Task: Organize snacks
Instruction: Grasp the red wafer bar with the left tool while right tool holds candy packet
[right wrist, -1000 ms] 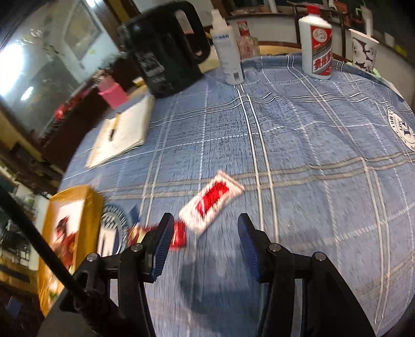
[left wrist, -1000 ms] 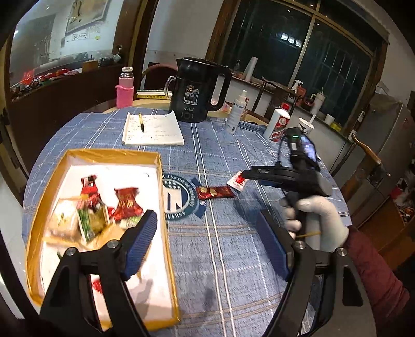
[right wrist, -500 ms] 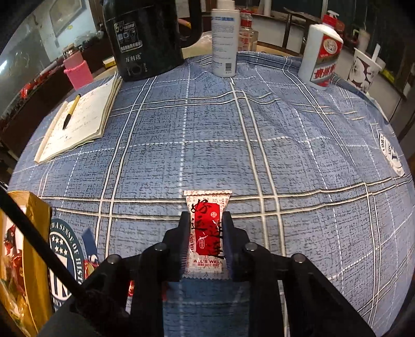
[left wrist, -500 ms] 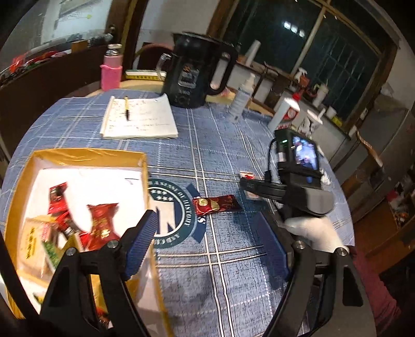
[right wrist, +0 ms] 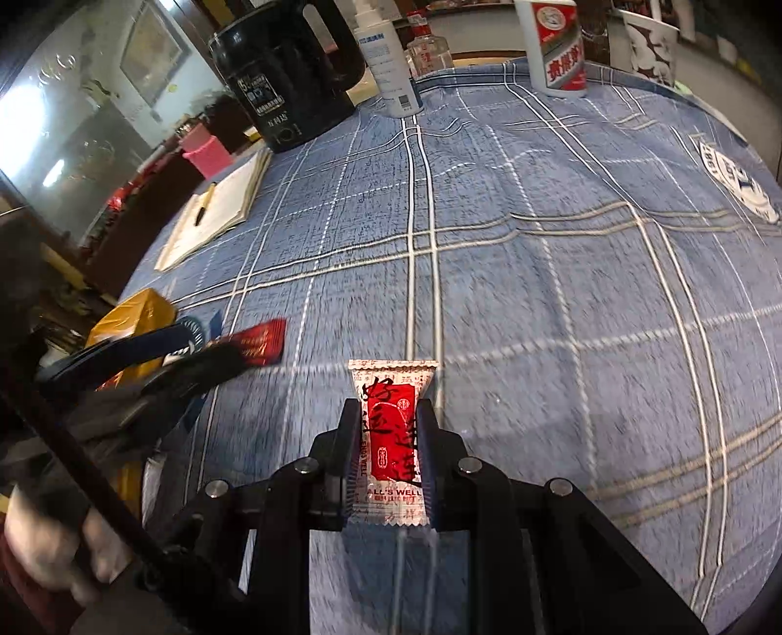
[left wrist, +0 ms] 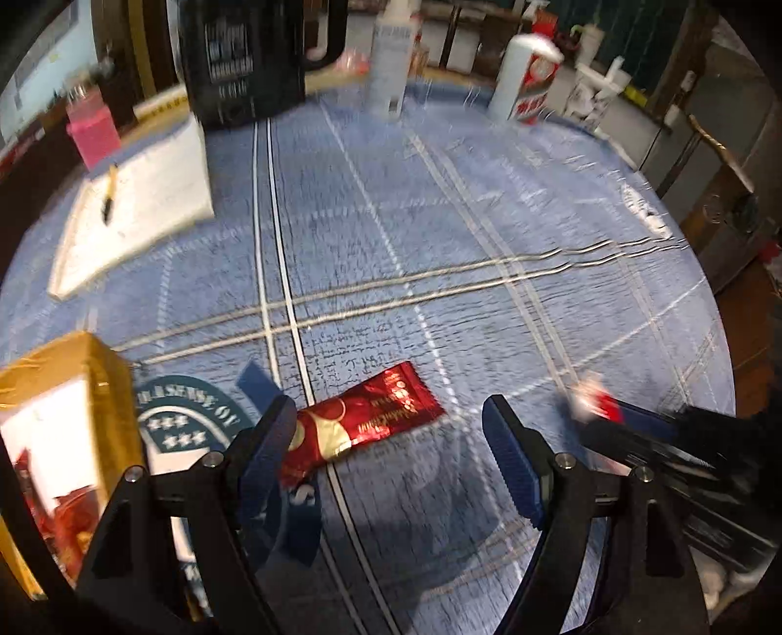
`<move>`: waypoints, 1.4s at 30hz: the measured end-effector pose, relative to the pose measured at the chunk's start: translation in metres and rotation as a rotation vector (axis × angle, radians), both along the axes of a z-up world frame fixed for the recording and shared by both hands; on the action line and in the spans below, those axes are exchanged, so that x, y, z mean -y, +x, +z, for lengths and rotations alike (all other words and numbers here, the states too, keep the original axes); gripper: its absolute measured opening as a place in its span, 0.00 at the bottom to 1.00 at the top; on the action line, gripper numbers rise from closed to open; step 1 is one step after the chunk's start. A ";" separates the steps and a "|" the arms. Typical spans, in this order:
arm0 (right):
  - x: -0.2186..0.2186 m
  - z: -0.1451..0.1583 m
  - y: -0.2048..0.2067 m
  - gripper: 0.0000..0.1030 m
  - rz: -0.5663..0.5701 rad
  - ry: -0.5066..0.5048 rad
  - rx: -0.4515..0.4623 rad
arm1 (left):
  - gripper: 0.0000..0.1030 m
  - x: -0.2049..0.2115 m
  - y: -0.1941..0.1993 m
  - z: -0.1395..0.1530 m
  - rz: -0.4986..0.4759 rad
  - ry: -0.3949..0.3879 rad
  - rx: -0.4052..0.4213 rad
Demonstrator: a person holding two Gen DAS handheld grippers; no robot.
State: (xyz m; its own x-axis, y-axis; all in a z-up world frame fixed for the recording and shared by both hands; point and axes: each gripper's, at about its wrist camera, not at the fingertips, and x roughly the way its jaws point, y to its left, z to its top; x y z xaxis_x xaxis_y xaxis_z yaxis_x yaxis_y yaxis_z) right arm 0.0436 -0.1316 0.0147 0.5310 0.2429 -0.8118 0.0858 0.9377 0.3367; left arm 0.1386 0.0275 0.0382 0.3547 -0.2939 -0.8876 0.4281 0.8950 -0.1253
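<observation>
My left gripper [left wrist: 391, 439] is open, its blue pads either side of a dark red snack bar [left wrist: 361, 422] lying on the blue checked tablecloth [left wrist: 440, 244]. The bar also shows in the right wrist view [right wrist: 256, 342]. My right gripper [right wrist: 391, 430] is shut on a white and red snack packet [right wrist: 391, 430] and holds it just above the cloth. That packet shows blurred in the left wrist view [left wrist: 594, 403]. The gold-rimmed box [left wrist: 68, 386] with several snacks inside stands at the left.
A black kettle [right wrist: 288, 83], a white spray bottle [right wrist: 388, 53], a red and white bottle [right wrist: 557, 44], a pink cup [right wrist: 205, 154] and an open notebook with a pen [right wrist: 215, 210] stand along the table's far side. A paper cup [right wrist: 647, 44] is far right.
My left gripper has moved from over the box to the dark red bar. My right gripper closed on the white and red packet and has lifted it slightly.
</observation>
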 end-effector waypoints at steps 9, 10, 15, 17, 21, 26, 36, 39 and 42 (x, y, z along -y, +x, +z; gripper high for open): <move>0.014 0.010 -0.019 0.20 0.024 0.061 0.051 | 0.40 -0.004 -0.012 -0.004 -0.069 -0.068 -0.088; 0.015 0.009 -0.020 0.20 0.027 0.066 0.052 | 0.39 -0.003 -0.015 -0.002 -0.078 -0.068 -0.093; 0.026 0.004 -0.024 0.20 0.017 0.092 0.057 | 0.51 -0.004 -0.023 0.016 -0.044 -0.058 0.022; 0.029 0.002 -0.023 0.20 0.007 0.099 0.056 | 0.57 0.001 -0.022 0.012 -0.040 -0.046 0.041; 0.032 0.002 -0.025 0.20 0.003 0.104 0.060 | 0.57 0.019 -0.020 -0.007 -0.072 0.001 0.025; 0.032 0.006 -0.032 0.21 0.005 0.091 0.078 | 0.34 0.036 -0.032 -0.011 -0.102 0.102 0.093; 0.016 0.025 -0.052 0.21 0.038 0.067 0.118 | 0.25 0.001 -0.063 0.017 0.007 -0.031 0.133; 0.006 0.036 -0.061 0.21 0.055 0.053 0.141 | 0.25 -0.025 -0.086 0.036 0.052 -0.105 0.158; -0.010 0.050 -0.071 0.21 0.086 0.034 0.168 | 0.25 -0.057 -0.107 0.055 0.095 -0.162 0.187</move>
